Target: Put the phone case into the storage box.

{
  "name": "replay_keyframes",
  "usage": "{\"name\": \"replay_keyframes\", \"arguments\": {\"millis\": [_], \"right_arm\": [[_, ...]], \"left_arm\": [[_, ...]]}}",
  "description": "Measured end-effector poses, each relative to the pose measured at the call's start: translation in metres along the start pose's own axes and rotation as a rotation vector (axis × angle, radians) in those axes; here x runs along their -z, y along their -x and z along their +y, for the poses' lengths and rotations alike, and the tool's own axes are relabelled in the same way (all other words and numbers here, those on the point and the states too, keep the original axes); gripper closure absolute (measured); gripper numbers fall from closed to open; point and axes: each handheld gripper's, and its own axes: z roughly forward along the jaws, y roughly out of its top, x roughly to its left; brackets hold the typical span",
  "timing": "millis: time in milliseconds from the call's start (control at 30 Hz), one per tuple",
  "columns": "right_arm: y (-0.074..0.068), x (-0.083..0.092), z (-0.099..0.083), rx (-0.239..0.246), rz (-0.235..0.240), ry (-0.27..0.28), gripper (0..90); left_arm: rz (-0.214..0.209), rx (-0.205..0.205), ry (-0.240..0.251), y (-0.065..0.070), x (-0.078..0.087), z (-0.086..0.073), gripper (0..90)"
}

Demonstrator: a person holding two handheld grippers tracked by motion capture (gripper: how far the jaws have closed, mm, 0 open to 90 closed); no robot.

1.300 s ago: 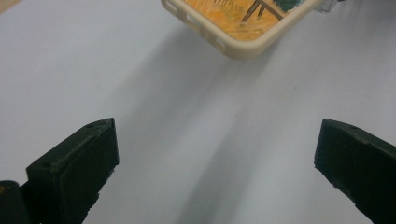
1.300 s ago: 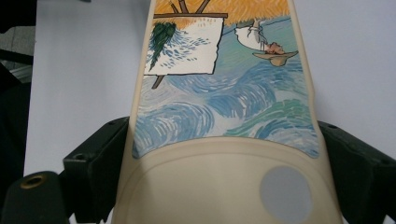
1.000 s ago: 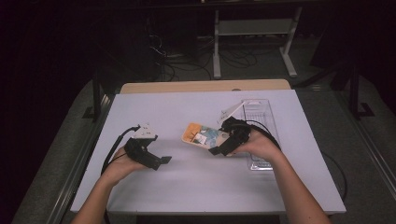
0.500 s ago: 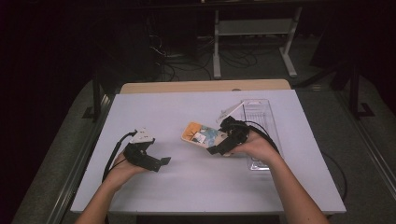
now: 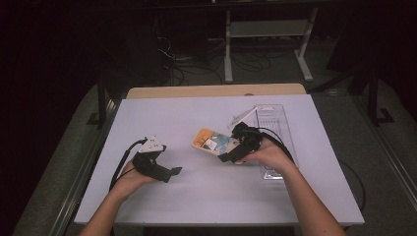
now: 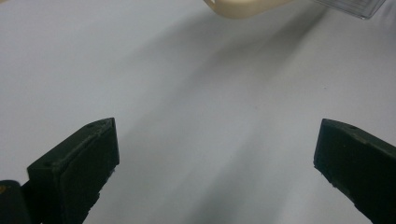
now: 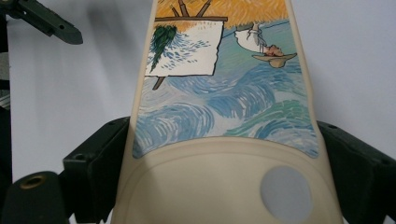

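1. The phone case (image 5: 212, 141), cream-rimmed with a painted scene of blue swirls and orange, lies flat on the white surface (image 5: 196, 201) near its middle, just left of a clear plastic tray (image 5: 275, 142).
2. Its long axis runs left-right in the high view; the camera-hole end (image 7: 286, 193) points toward the right hand-held gripper (image 5: 231, 156).
3. That gripper's 2 jaws clasp the case's sides.
4. The left hand-held gripper (image 5: 172, 172) is spread wide, holding nothing, well apart from the case.

White table (image 5: 206, 196) with a painted cream case (image 5: 210, 141) and clear plastic tray (image 5: 275, 123).
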Motion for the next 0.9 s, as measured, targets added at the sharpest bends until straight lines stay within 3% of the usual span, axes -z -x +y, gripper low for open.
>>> {"name": "replay_keyframes", "arguments": {"millis": [367, 767, 900], "right_arm": [[0.000, -0.001, 0.000, -0.002, -0.001, 0.000, 10.5], [-0.001, -0.002, 0.001, 0.007, -0.006, -0.004, 10.5], [-0.001, -0.002, 0.001, 0.009, -0.010, -0.007, 10.5]], "left_arm": [[0.020, -0.054, 0.031, 0.003, 0.002, 0.002, 0.0], [0.068, -0.167, 0.043, 0.011, 0.001, 0.003, 0.0], [0.073, -0.173, 0.065, 0.013, 0.000, 0.002, 0.0]]}}
